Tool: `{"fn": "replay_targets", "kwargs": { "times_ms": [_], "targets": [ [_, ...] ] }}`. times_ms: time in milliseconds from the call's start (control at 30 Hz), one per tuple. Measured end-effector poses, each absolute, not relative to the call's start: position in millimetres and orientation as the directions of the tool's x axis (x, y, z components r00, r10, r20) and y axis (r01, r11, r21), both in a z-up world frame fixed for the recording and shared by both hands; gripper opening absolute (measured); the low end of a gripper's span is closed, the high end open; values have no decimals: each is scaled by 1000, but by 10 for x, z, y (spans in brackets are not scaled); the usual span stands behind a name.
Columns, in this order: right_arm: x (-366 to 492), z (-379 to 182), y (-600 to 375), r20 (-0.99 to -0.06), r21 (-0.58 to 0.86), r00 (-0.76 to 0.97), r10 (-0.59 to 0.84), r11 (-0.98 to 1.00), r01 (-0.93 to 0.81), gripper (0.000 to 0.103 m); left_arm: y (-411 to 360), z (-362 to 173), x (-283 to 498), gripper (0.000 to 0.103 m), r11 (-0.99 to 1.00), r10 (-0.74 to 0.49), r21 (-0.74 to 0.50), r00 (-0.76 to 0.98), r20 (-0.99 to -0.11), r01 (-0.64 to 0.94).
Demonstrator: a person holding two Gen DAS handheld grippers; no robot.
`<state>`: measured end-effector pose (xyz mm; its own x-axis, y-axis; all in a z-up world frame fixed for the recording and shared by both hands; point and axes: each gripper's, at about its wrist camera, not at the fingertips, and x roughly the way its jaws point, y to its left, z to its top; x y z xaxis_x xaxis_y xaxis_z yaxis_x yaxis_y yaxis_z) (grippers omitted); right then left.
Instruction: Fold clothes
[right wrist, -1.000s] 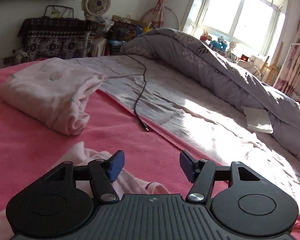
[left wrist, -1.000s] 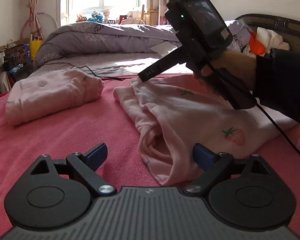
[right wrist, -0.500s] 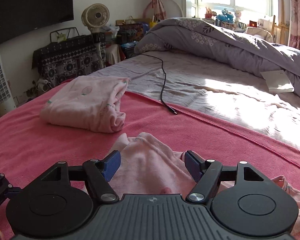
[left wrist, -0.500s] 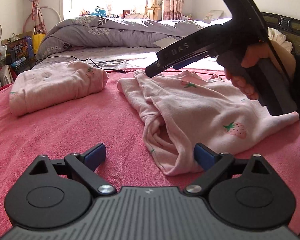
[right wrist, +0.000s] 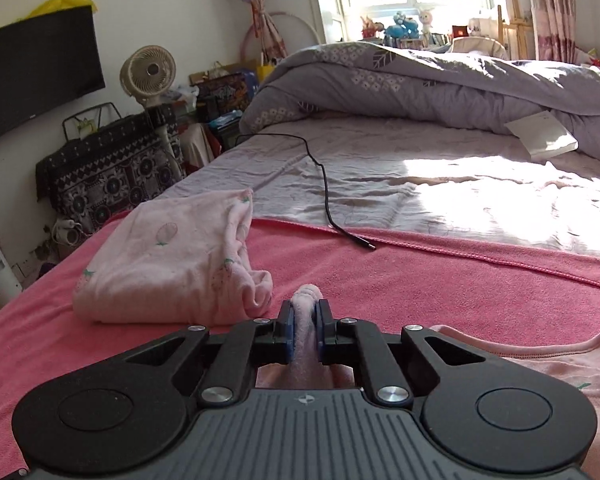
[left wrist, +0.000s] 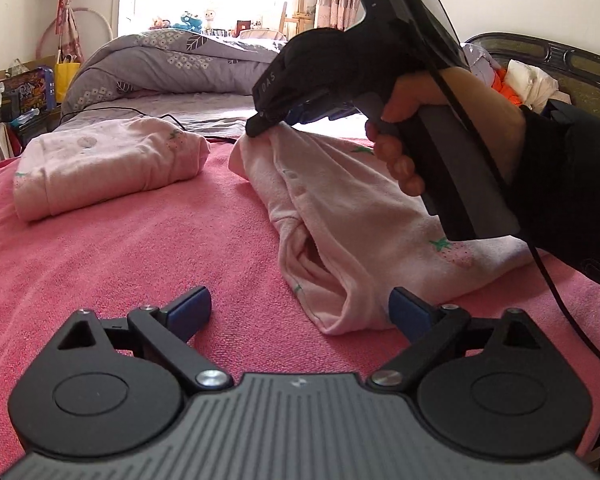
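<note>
A loose pink strawberry-print garment (left wrist: 356, 216) lies crumpled on the pink blanket (left wrist: 140, 264). My right gripper (right wrist: 305, 334) is shut on the garment's far end (right wrist: 307, 300); in the left wrist view it (left wrist: 260, 126) pinches that corner. My left gripper (left wrist: 300, 310) is open and empty, just above the blanket, with the garment's near end by its right finger (left wrist: 410, 312). A folded pink garment (left wrist: 104, 164) lies to the left, also in the right wrist view (right wrist: 168, 268).
A black charging cable (right wrist: 324, 196) lies on the grey sheet behind the blanket. A rolled grey quilt (right wrist: 440, 80) and a white book (right wrist: 540, 136) sit further back. Clothes are piled at the headboard (left wrist: 520, 80). A fan (right wrist: 148, 72) and clutter stand off the bed's left.
My right gripper has come down onto the loose garment's far end and closed on it. My left gripper has stayed open, nearly in place.
</note>
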<state>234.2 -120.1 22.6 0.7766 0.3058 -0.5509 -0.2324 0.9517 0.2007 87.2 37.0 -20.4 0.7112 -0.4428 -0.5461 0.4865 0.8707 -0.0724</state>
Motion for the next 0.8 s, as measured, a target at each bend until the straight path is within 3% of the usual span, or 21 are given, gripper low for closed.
{"fn": "replay_targets", "kwargs": {
  "times_ms": [67,133,200,233,333,367,467,633,700,767,800],
  "targets": [
    [2432,162,-1088,-559,177,767,315,949,-261,12,359,-205,869,97,871,-443,-73,711,-547,487],
    [2600,-67,-991,-627,144,720,296,953,-267,13,359,-206,867,97,870,-444,-74,710,-546,487],
    [2650,-197,-1029,-623,192,705,338,940,-281,15,361,-206,867,98,870,-445,-75,709,-547,488],
    [2631,-163,-1091,-613,236,694,377,926,-295,22,363,-207,867,98,870,-446,-76,709,-547,488],
    [2456,27,-1345,-559,359,682,471,879,-313,68,360,-210,867,98,871,-444,-75,710,-547,486],
    [2356,110,-1438,-541,363,693,476,876,-318,69,356,-211,867,99,871,-443,-75,711,-546,485],
    [1927,330,-1763,-517,239,743,426,905,-352,69,384,-199,865,99,875,-445,-88,720,-532,476],
    [1180,117,-1899,-559,-99,795,236,933,-347,67,766,-6,819,99,900,-432,-249,817,-383,359],
    [971,-151,-1699,-603,-166,759,247,891,-422,59,926,96,804,99,911,-372,-310,866,-335,271],
    [708,-273,-1461,-545,-255,791,278,844,-472,40,944,189,804,99,928,-314,-304,894,-321,216],
    [610,-255,-1367,-535,-283,782,319,805,-522,39,906,238,826,99,934,-299,-289,899,-318,209]
  ]
}}
